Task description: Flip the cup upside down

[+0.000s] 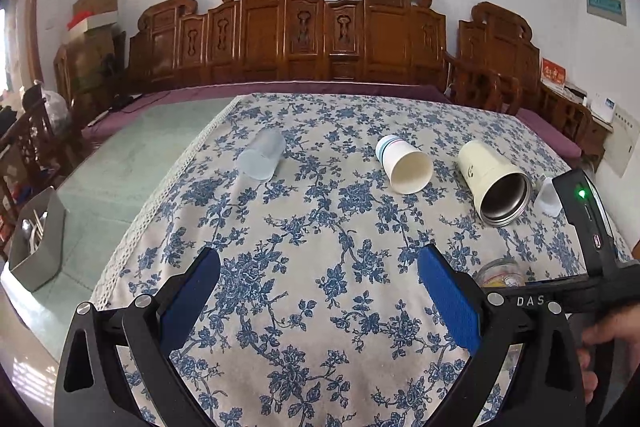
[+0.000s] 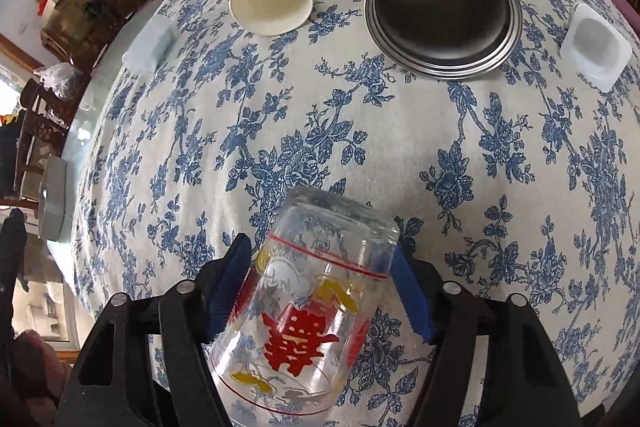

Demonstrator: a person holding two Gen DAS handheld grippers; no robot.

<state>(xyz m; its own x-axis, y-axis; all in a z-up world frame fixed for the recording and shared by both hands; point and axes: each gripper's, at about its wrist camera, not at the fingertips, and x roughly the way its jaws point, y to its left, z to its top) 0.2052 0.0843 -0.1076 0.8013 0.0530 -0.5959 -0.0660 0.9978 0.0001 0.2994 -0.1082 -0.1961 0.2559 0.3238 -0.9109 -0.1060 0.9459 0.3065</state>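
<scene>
- In the right wrist view, we are gripping the glass cup (image 2: pixel 308 303) between the blue pads (image 2: pixel 230 279) of the right gripper (image 2: pixel 320 287), jaws closed on its sides; its thick base is pointing away and slightly up, and its printed wall shows a red character.
- In the left wrist view, we are holding the left gripper (image 1: pixel 320 291) spread wide with nothing between its pads, over the floral tablecloth (image 1: pixel 304 227).
- That same view is catching only a glimpse of the glass cup (image 1: pixel 500 273), low at the right beside the right gripper's black body (image 1: pixel 592 227).
- Farther out, both views are showing the steel-lined mug (image 2: pixel 442 3) and the paper cup (image 2: pixel 270 1) lying on their sides, mouths toward us.
- The frosted plastic cup (image 1: pixel 262 155) is lying on its side near the cloth's left edge.
- The small white square tub (image 2: pixel 596 47) is showing its opening clearly only to the right wrist camera.
- Only the left wrist view is taking in the carved wooden bench (image 1: pixel 288 31) against the wall.
</scene>
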